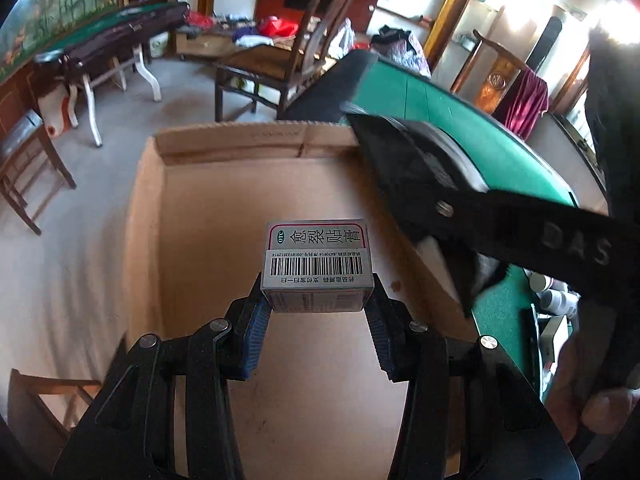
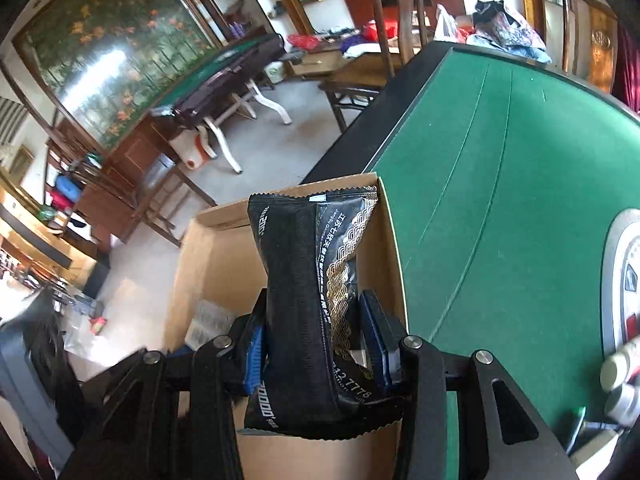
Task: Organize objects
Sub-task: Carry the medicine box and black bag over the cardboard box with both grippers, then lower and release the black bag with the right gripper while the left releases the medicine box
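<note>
Blue-padded left gripper, nearest the lens: clenched on a small medicine carton, pads on its two short sides, barcode face up. Position: held above the open cardboard box, near its middle; the box floor below looks bare apart from a small dark speck.

Right gripper: clamped across the waist of a black foil packet with gold wave pattern, held upright over the box's right wall, its top seal toward the far corner. Seen from the left wrist, this gripper crosses the box's right rim.

Handling, carton: judged light and stiff, with thin card walls that could dent under hard squeeze; side grip at mid-height suits it. Printed faces look smooth, so some slip is possible.

Handling, packet: judged light, soft and crinkly; it already pinches in at the pads. Contents may crush; a hold at the middle or on a sealed edge seems safest.

Surface: green felt table with dark rim; the box sits at its left edge. Small white jars near right.

Room: pale floor, wooden chair far, a second green table far left, floral mural, heaped clothing far right.
</note>
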